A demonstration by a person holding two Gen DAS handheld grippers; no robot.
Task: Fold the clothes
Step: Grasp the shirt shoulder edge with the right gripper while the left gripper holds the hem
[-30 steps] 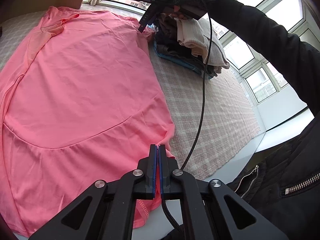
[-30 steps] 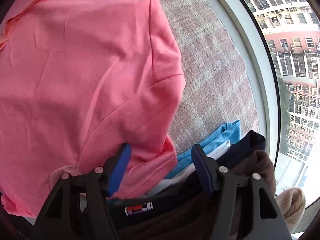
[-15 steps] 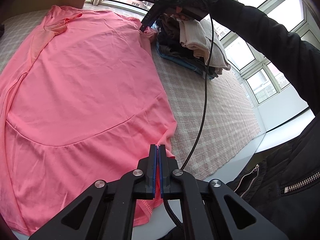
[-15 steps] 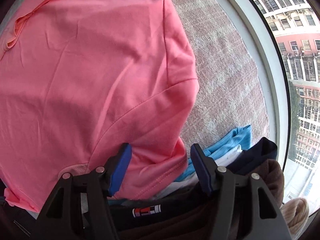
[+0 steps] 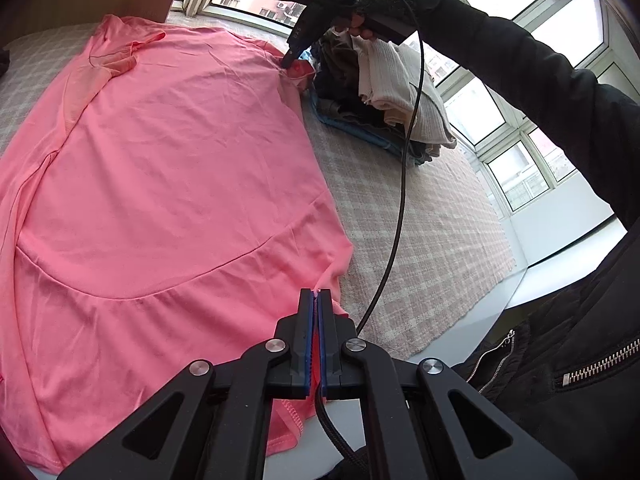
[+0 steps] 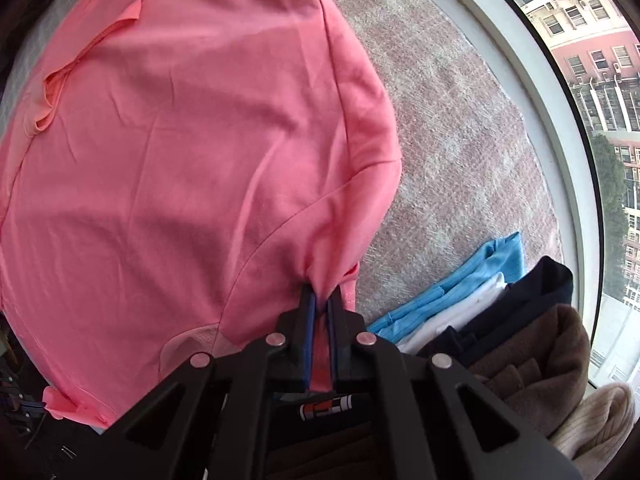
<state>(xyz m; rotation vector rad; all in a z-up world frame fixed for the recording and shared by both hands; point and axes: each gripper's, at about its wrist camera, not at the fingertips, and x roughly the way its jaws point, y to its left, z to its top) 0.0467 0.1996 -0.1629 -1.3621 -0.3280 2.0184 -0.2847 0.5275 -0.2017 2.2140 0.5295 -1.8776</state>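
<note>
A pink T-shirt (image 5: pixel 160 184) lies spread flat on a checked cloth (image 5: pixel 432 240). My left gripper (image 5: pixel 316 294) is shut on the shirt's hem corner at the near edge. Far across the shirt, the right gripper (image 5: pixel 289 60) pinches the sleeve end beside the clothes pile. In the right wrist view the pink T-shirt (image 6: pixel 192 152) fills the left side. There the right gripper (image 6: pixel 322 296) has its jaws closing on a bunched fold of the sleeve, the fabric pressed between the blue pads.
A stack of folded clothes (image 5: pixel 384 92) stands at the far right of the shirt; in the right wrist view the stack (image 6: pixel 500 320) shows blue, white, navy and brown layers. A black cable (image 5: pixel 404 168) hangs across. Windows (image 5: pixel 520 168) border the surface. A person's dark sleeve (image 5: pixel 520 64) reaches in.
The right gripper's jaws, wide apart over the sleeve before, have closed on the sleeve fabric and bunched it. The left gripper keeps its hold on the hem.
</note>
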